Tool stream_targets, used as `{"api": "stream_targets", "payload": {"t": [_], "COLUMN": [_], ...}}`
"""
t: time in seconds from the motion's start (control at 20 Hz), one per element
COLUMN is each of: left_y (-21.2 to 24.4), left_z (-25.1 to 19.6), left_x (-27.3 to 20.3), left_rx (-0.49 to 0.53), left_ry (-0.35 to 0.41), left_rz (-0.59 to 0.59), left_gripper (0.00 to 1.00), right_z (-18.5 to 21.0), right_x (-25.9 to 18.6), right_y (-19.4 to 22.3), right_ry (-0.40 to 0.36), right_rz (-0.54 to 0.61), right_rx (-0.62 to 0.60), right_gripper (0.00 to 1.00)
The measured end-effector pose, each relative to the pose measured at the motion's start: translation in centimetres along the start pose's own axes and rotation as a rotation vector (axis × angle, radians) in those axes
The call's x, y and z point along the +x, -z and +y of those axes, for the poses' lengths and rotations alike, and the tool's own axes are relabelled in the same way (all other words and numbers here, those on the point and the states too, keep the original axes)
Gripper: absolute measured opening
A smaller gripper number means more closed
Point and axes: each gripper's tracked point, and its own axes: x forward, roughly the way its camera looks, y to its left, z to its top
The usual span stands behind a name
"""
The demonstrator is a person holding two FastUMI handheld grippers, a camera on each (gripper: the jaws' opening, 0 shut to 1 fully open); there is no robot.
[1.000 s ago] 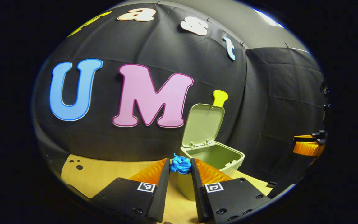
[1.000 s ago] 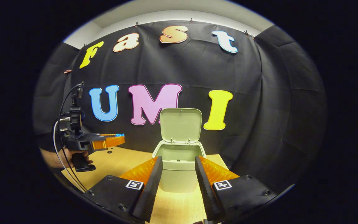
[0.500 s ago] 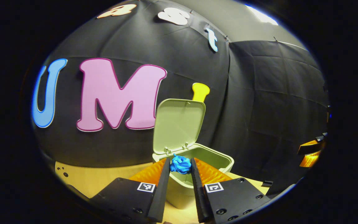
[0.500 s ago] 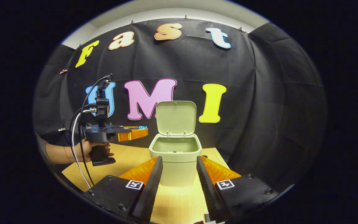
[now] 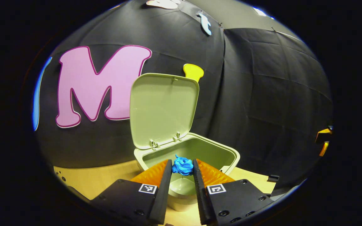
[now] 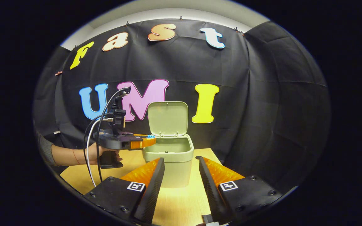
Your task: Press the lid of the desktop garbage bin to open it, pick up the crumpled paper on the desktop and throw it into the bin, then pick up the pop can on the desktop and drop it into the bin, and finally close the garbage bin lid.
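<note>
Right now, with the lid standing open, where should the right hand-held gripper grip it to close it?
Grip the lid by its free top edge, opposite the hinges at the rear rim of the bin. It stands nearly upright, facing the open right hand-held gripper, so probably come from the front and above, one finger on each face of that thin edge.
</note>
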Motion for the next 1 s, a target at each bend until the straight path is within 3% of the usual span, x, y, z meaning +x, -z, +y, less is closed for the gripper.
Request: {"api": "stream_targets", "payload": {"t": [0.15,0.5,0.6,0.65,0.75,1.0], "left_y": [0.7,1.0,1.1,1.2,1.4,0.8], "left_z": [0.1,0.0,0.0,0.0,0.2,0.8], "left_x": [1.0,1.9,2.1,2.2,2.1,0.9], "left_rx": [0.021,0.046,0.037,0.031,0.021,-0.005], "left_ry": [-0.004,-0.002,0.004,0.005,-0.001,-0.019], "left_rz": [0.022,0.033,0.034,0.036,0.038,0.016], "left_gripper": [0.42,0.52,0.58,0.68,0.77,0.87], "right_z": [-0.5,-0.8,-0.8,-0.7,-0.5,0.3], "right_x": [0.1,0.8,1.0,1.0,1.1,1.4], "right_y": [0.4,0.7,1.0,1.0,1.1,1.5], "right_ry": [0.014,0.013,0.010,0.008,0.001,-0.025], "right_rz": [0.010,0.024,0.028,0.031,0.034,0.044], "right_rx": [0.008,-0.006,-0.016,-0.017,-0.016,-0.014], "right_gripper": [0.71,0.71,0.72,0.73,0.73,0.75]}}
